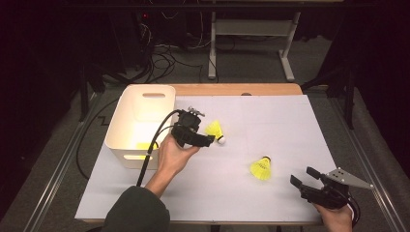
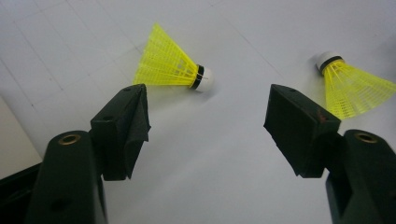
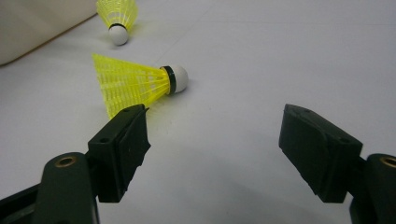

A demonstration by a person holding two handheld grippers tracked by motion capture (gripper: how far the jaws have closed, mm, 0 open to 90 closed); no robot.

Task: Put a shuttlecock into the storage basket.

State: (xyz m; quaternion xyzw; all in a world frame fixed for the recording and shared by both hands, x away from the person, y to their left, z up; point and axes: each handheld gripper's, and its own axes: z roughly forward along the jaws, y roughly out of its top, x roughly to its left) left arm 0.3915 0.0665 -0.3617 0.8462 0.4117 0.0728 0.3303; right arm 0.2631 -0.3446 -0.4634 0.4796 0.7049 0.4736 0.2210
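near shuttlecock [image 1: 214, 130] lying flat, cork toward right tongs [image 1: 303, 178]

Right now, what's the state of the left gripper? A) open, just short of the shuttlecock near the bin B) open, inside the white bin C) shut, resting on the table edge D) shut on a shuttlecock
A: the left gripper has its jaws wide apart with nothing between them, and the near shuttlecock lies on the white table cover just beyond them, beside the white bin.
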